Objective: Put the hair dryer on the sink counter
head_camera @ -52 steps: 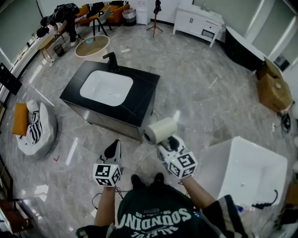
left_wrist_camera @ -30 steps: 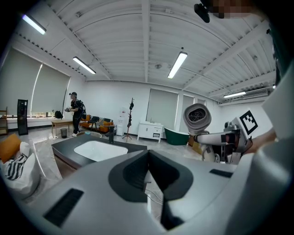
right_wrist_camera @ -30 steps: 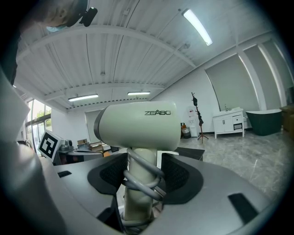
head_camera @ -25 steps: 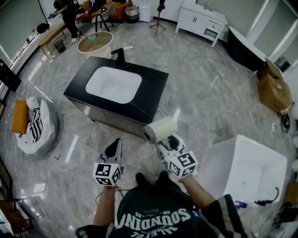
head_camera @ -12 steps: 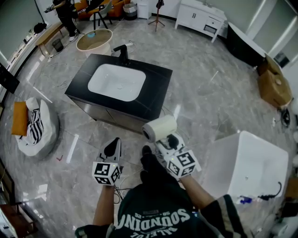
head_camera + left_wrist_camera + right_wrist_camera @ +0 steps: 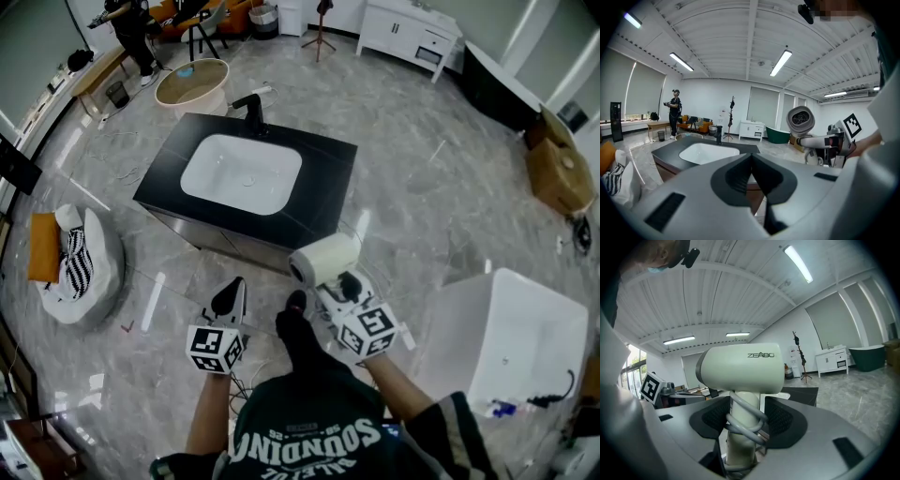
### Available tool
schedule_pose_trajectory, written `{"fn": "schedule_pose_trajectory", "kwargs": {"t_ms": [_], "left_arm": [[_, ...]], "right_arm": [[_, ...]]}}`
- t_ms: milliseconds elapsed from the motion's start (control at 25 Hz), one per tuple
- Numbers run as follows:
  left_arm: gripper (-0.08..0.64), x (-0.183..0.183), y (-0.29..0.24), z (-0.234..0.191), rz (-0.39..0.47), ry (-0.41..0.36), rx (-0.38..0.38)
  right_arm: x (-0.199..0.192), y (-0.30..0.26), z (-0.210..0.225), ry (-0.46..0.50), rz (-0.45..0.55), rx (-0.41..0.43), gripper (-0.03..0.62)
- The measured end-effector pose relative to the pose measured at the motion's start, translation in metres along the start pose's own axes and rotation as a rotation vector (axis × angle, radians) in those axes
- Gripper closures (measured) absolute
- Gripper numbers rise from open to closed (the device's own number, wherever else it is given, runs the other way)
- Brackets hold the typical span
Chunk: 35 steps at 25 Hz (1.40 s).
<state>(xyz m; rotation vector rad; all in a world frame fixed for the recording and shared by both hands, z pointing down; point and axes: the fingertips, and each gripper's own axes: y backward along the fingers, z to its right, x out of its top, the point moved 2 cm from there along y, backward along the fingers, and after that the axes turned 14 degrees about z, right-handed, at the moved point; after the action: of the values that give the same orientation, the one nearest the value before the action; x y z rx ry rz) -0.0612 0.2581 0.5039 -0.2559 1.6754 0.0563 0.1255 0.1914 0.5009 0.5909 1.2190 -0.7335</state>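
One hair dryer [image 6: 323, 260] stands handle-down, pinched by the right gripper [image 6: 341, 287]. Its barrel lies level, one end facing the left gripper [image 6: 228, 299], which is pressed together.

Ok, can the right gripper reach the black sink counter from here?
Probably not yet: right gripper, holding the cream hair dryer, hangs over grey floor short of the black sink counter. Nothing stands between; a step forward should do.
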Motion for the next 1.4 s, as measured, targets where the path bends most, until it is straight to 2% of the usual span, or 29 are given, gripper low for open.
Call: {"fn": "schedule_pose_trajectory", "kwargs": {"t_ms": [240, 840, 1040, 1280, 1400], "left_arm": [[0.559, 0.0, -0.045, -0.031, -0.024, -0.003, -0.034], [0.558, 0.027, -0.187, -0.107, -0.064, -0.017, -0.128], [0.558, 0.039, -0.223, -0.123, -0.052, -0.018, -0.149], [0.558, 0.048, -0.267, -0.122, -0.051, -0.016, -0.203], [0.559, 0.051, -0.294, -0.124, -0.05, -0.026, -0.247]], "right_arm": [[-0.007, -0.043, 0.021, -0.017, -0.021, -0.034, 0.364], [0.011, -0.177, 0.089, -0.041, -0.027, -0.1, 0.364], [0.018, -0.204, 0.109, -0.027, -0.018, -0.121, 0.364], [0.031, -0.217, 0.135, -0.034, -0.014, -0.185, 0.364], [0.034, -0.22, 0.15, -0.043, -0.003, -0.245, 0.364]]}}
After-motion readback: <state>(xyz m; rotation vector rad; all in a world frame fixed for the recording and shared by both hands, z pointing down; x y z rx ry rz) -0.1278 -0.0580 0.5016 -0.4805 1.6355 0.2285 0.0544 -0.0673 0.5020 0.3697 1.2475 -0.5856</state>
